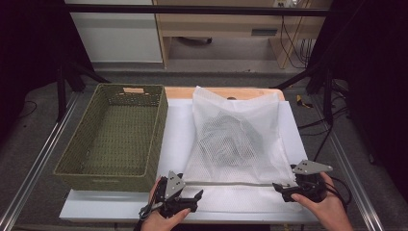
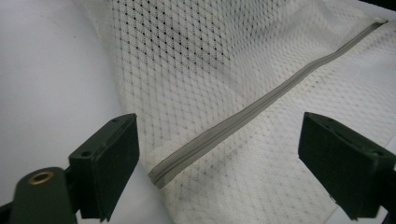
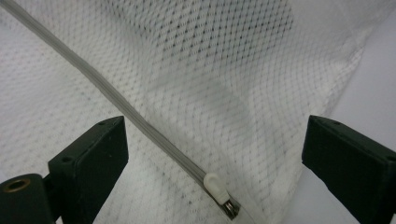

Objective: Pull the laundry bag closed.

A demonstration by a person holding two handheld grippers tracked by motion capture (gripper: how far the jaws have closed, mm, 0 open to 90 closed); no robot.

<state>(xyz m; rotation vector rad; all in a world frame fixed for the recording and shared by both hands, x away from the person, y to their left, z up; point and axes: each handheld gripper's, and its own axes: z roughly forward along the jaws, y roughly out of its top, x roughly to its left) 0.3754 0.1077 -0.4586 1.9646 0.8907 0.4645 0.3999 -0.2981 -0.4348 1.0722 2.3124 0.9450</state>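
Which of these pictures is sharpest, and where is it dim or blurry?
High view: soft and dim, black at both sides, the mesh bag brightest. Left gripper view: zipper crisp mid-frame, mesh softening toward the top, jaws slightly blurred. Right gripper view: sharpest near the zipper pull, weave clear, a grey shadow on the mesh above.

floor: grey carpet (image 1: 231, 77) | back: wooden desk (image 1: 216, 24) | sides: black curtains (image 1: 380, 72)

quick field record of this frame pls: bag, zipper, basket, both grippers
bag: white mesh laundry bag flat on the white table sheet, dark clothing inside
zipper: grey zipper along the near edge, closed; zipper pull at the right gripper's end
basket: green woven basket left of the bag
left gripper: open, at the zipper's left end
right gripper: open, at the zipper's right end
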